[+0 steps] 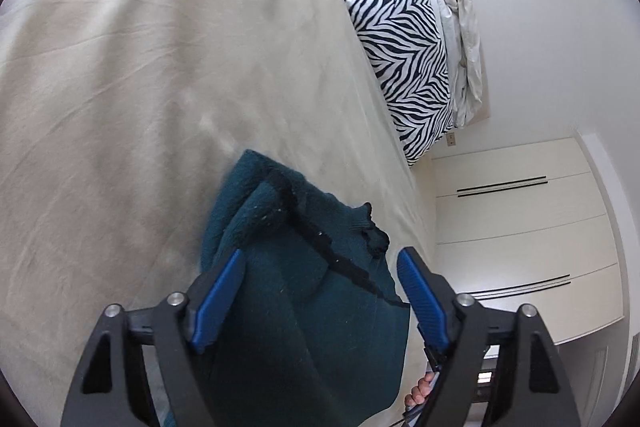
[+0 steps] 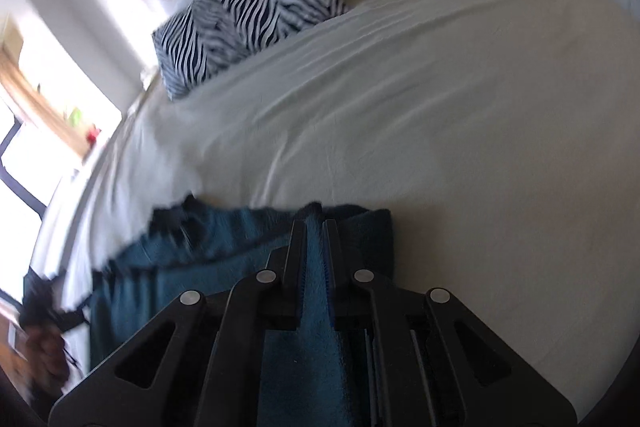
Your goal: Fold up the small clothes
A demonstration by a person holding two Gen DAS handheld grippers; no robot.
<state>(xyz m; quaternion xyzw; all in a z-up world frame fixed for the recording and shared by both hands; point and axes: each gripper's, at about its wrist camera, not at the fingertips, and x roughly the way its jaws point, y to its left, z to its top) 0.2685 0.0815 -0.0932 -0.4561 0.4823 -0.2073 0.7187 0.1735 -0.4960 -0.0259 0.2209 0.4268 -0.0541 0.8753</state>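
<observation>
Fold under way | teal garment (image 1: 296,291) lay on beige bed (image 1: 140,87) | left gripper (image 1: 320,291) spread, released | right gripper (image 2: 316,227) clenched its edge | next: regrip opposite edge.

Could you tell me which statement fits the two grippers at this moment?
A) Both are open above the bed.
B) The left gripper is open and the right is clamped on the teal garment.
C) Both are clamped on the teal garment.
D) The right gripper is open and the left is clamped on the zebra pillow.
B: the left gripper has its blue pads spread apart around the teal garment without pressing it, while the right gripper pinches a fold of it.
</observation>
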